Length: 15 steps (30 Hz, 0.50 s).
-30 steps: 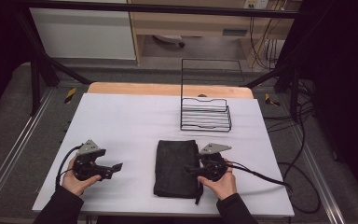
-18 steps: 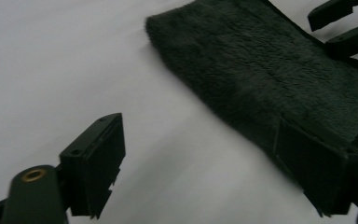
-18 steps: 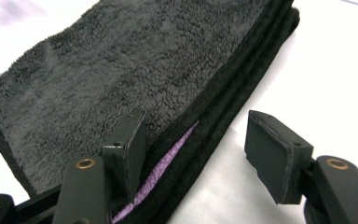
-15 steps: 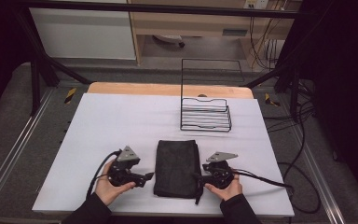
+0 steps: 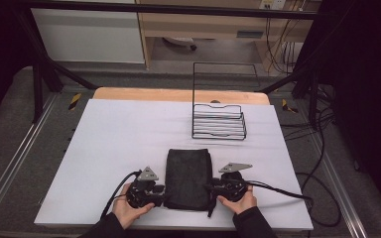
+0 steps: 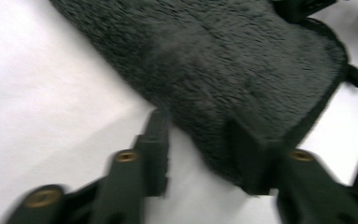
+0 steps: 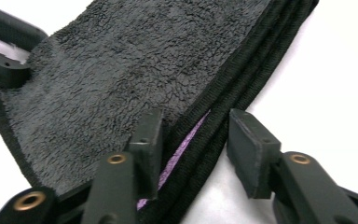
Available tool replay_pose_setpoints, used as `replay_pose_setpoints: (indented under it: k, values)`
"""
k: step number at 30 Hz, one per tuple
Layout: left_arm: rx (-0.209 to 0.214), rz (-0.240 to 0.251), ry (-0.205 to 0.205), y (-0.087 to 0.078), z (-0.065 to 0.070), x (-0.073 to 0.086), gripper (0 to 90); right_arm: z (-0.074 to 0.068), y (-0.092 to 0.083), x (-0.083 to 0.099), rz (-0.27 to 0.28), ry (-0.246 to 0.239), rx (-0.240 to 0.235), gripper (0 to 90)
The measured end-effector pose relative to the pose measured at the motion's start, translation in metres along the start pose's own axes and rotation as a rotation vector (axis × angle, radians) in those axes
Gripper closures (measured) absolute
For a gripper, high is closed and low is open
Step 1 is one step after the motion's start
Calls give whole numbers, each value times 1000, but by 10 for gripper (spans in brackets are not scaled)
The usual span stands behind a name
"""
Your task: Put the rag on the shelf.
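A folded black towel (image 5: 188, 176) lies at the front middle of the white table (image 5: 104, 148). My left gripper (image 5: 161, 196) sits low at its near left corner, my right gripper (image 5: 210, 188) at its near right edge. In the left gripper view my left gripper (image 6: 203, 154) straddles the towel (image 6: 223, 70) edge; its jaws have just been closing, with table still showing between them. In the right gripper view my right gripper (image 7: 198, 142) has one finger on the towel (image 7: 121, 70) and one on the table beside the layered edge; these jaws have also been closing, and a gap remains.
A black wire basket (image 5: 218, 121) with a tall back frame stands behind the towel, right of centre. A cable trails from each gripper across the table front. A wooden strip (image 5: 178, 94) runs along the table's far edge.
My left hand has moved right from the open table to the towel's left corner. Both pairs of jaws have narrowed around the towel's edges. The right hand has barely shifted.
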<state>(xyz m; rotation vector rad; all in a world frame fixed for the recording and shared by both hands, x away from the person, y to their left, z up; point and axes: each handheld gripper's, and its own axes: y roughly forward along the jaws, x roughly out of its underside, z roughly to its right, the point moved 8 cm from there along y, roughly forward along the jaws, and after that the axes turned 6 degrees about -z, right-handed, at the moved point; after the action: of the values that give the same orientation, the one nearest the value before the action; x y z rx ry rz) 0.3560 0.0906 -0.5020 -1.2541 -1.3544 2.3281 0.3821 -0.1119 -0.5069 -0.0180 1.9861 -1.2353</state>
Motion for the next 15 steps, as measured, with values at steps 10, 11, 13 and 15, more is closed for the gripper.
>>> replay_pose_setpoints:
  k: [10, 11, 13, 15]
  values:
    - [23, -21, -57, -1, 6, 0, 855, -3, 2, -3, -5, 15, -54, 762]
    - [24, -24, -55, -2, 6, 0, 861, -3, 2, -3, -8, 17, -57, 766]
    - [21, -28, -53, -4, 6, 1, 868, -3, 2, -4, -5, 15, -63, 771]
    - [23, -33, -55, -8, 5, 2, 872, -5, 1, -5, -8, 14, -59, 775]
